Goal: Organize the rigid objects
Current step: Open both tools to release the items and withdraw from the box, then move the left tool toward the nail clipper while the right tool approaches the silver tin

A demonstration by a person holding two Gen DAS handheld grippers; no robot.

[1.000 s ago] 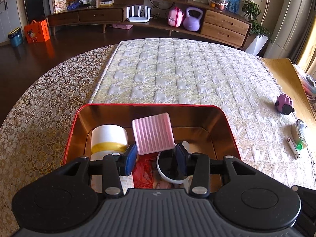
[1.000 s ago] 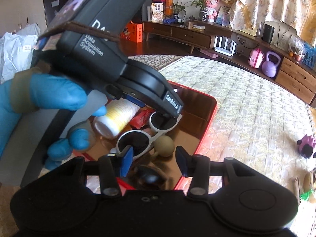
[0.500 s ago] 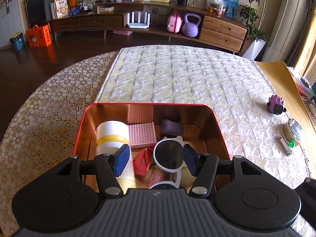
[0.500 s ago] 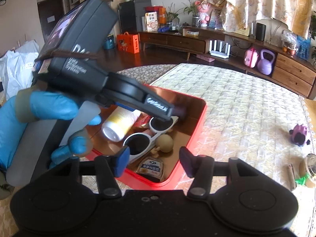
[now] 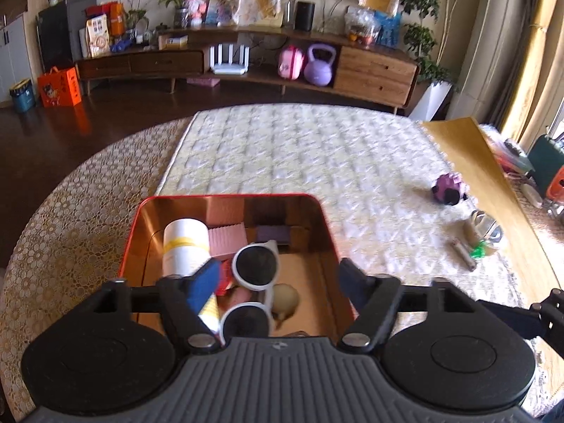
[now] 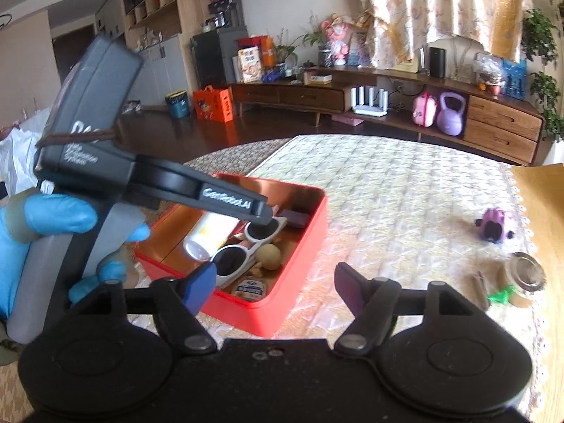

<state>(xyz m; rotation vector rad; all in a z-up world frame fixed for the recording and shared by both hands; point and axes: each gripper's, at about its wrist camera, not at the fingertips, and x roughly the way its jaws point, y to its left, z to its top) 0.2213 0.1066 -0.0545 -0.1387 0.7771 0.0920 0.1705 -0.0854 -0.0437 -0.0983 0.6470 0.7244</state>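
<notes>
Both tools, left tool [image 5: 278, 278] and right tool [image 6: 275, 282], are opening and empty. White plastic sunglasses [image 5: 252, 282] lie in the red metal tin [image 5: 324, 227] beneath the left tool; its lowered finger could snag them.

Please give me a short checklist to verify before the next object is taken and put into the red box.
1. Left gripper carries nothing: ok, jaws opening, only box contents behind them.
2. Right gripper carries nothing: ok, jaws opening.
3. Red box has free floor: ok, on its right side.
4. White sunglasses lie inside the box: ok.
5. Purple toy is unobstructed on the mat: ok.
6. Small items beside the glass jar identified: cannot tell, blurred.
</notes>
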